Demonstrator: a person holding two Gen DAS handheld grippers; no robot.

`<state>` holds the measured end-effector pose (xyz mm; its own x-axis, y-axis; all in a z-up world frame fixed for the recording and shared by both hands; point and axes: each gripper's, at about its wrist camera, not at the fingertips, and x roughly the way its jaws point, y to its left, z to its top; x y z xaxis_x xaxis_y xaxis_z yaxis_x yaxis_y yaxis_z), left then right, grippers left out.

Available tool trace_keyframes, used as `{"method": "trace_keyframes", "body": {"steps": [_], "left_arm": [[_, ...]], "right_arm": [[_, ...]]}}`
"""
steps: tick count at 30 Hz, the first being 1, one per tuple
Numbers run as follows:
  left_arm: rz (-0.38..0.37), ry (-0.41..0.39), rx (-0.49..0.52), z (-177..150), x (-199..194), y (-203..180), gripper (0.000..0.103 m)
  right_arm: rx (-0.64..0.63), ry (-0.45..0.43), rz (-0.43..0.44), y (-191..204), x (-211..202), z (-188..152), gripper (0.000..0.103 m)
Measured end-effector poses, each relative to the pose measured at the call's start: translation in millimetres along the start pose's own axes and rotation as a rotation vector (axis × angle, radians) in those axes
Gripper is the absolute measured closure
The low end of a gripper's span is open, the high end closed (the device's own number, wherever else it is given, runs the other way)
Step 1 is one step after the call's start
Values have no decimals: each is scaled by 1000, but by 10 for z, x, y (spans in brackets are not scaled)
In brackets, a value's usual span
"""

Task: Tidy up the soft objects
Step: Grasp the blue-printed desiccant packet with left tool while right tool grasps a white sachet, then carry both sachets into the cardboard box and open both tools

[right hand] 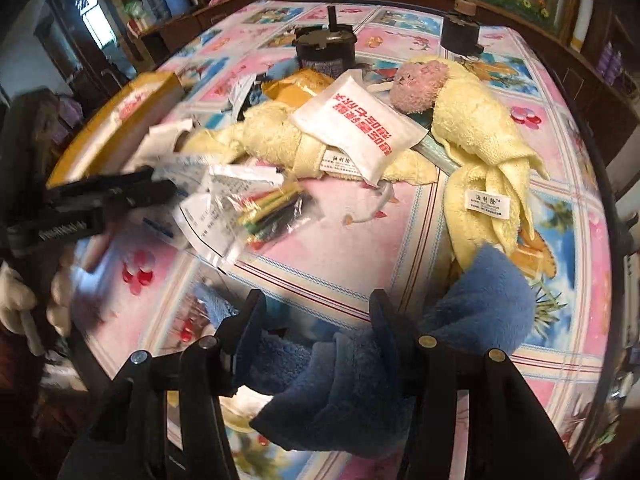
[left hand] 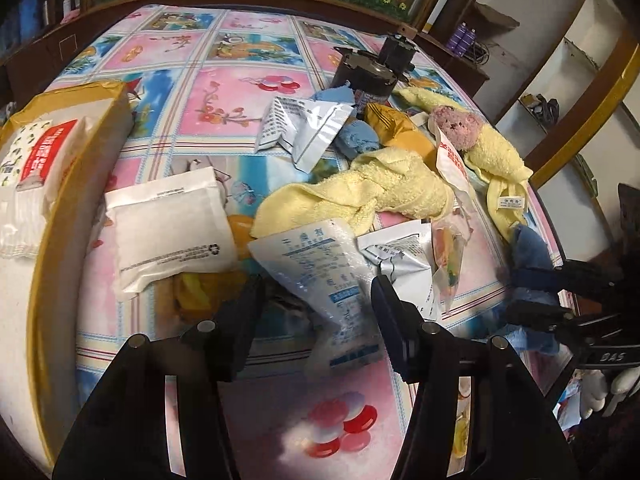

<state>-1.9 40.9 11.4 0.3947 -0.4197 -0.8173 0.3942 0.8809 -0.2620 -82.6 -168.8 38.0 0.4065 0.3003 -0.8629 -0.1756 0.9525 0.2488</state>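
Note:
My left gripper (left hand: pixel 318 284) hovers over a clear plastic packet (left hand: pixel 320 276) with blue print. The packet lies between the fingers and the pads do not visibly press on it. My right gripper (right hand: pixel 318 300) is shut on a bunched dark blue towel (right hand: pixel 344 384) near the table's front edge. The left wrist view shows it at the right (left hand: pixel 514 294) with the blue towel (left hand: pixel 528 248). Two pale yellow towels (right hand: pixel 480 128) (left hand: pixel 360 188) and a pink plush (right hand: pixel 420 88) lie in the middle pile. The left gripper (right hand: pixel 160 184) appears blurred at the left of the right wrist view.
The table wears a pink and blue picture cloth (left hand: pixel 240 92). A cardboard box (left hand: pixel 112 100) holding a tissue pack sits far left, beside a white padded pouch (left hand: pixel 168 224). A red-lettered white packet (right hand: pixel 356 128), a bag of coloured sticks (right hand: pixel 272 208), foil sachets (left hand: pixel 304 128) and black cylinders (right hand: pixel 326 48) crowd the middle and back.

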Motion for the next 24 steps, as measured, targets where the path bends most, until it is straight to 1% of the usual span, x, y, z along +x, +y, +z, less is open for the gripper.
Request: {"method": "trace_keyframes", "body": {"steps": [1, 4, 5, 6, 8, 12, 17, 21, 22, 24], "left_arm": [[16, -4, 23, 13, 28, -66, 46], [48, -12, 77, 40, 104, -212, 46], [44, -14, 78, 44, 110, -222, 50], [29, -18, 72, 39, 105, -214, 71], [-6, -19, 53, 14, 82, -161, 75], [-11, -28, 39, -57, -5, -58, 76], [-50, -70, -15, -175, -310, 103, 76], [-76, -127, -51, -262, -620, 217, 76], [-77, -141, -60, -285, -680, 248, 76], [-82, -163, -78, -323, -771, 307, 76]], "right_arm": [[22, -18, 34, -5, -22, 42, 49], [11, -67, 50, 93, -58, 146, 49], [9, -70, 66, 134, -41, 175, 49], [10, -71, 84, 190, -13, 200, 49], [6, -73, 100, 275, 38, 232, 49], [-11, -92, 154, 442, 124, 339, 49], [5, -117, 118, 434, 184, 482, 49], [-4, -107, 100, 375, 177, 443, 49], [-17, -102, 105, 397, 181, 430, 49], [-47, -101, 150, 491, 196, 415, 49]]}}
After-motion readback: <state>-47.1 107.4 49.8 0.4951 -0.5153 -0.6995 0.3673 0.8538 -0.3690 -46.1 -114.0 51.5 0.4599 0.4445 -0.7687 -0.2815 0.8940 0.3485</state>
